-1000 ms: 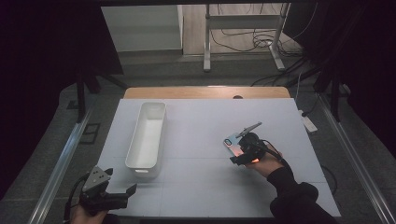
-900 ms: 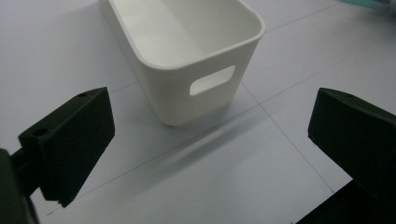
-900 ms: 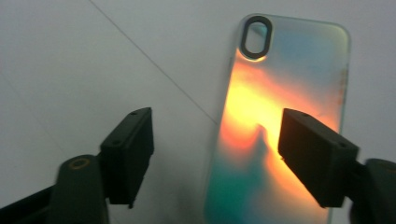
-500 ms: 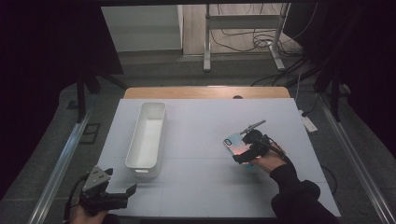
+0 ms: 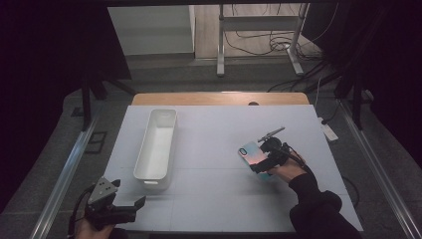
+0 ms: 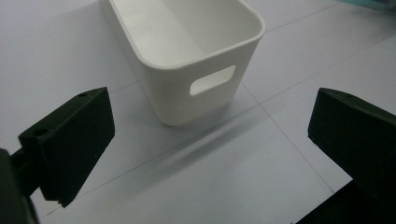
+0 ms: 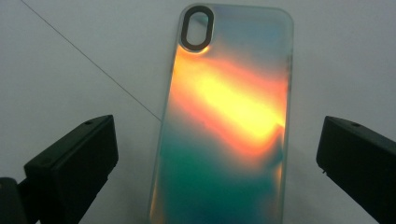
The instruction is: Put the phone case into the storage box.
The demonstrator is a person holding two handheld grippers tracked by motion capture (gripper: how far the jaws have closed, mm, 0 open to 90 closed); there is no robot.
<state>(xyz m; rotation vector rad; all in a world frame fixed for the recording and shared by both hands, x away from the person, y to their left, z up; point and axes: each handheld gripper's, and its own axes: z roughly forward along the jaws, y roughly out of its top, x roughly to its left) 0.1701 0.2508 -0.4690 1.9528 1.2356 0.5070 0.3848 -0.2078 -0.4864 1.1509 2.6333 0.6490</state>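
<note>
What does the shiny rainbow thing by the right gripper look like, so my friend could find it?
Look at the white table and go to its right side, where the right gripper hovers with jaws open. Just in front of it a phone case lies flat. It glows orange, yellow and teal with an oval camera hole at one end, unlike the plain white bin on the left.

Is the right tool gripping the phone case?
No: the right tool stands open, its pads clear of the phone case lying between them.
</note>
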